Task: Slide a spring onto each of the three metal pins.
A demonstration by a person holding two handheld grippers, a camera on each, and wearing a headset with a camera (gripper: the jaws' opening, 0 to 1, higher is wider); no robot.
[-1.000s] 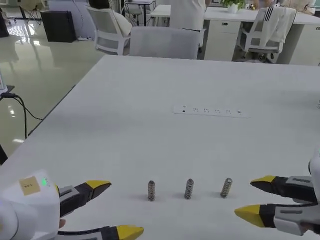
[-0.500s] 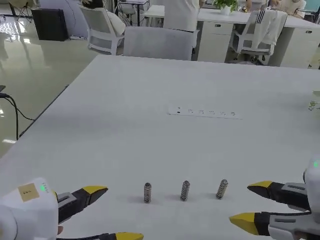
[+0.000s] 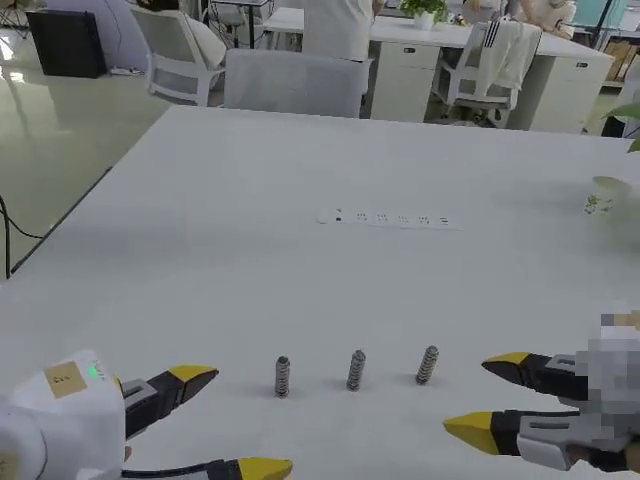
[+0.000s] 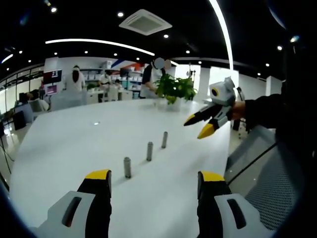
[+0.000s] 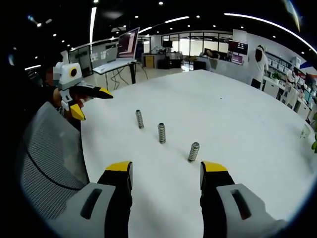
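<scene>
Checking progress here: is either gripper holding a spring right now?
No, the left gripper and right gripper are both open and empty; three springs stand on the table between them.

**Your rig and clothing.** You are wearing a dark sleeve point(image 4: 265, 110) on the arm behind the right gripper point(image 4: 195, 128), as the left gripper view is showing. Each gripper is carrying two pointed jaws, and these are running from grey bases through black middles to yellow tips. In the two gripper views, each grey base is bearing one oblong slot. In the head view, the left gripper point(image 3: 233, 421) is wearing a white, rounded casing point(image 3: 40, 430). On that casing a small tan sticker point(image 3: 61, 376) is sitting just beside a green light point(image 3: 92, 370), which is glowing. The right gripper's jaw mounts are showing pale grey there.
</scene>
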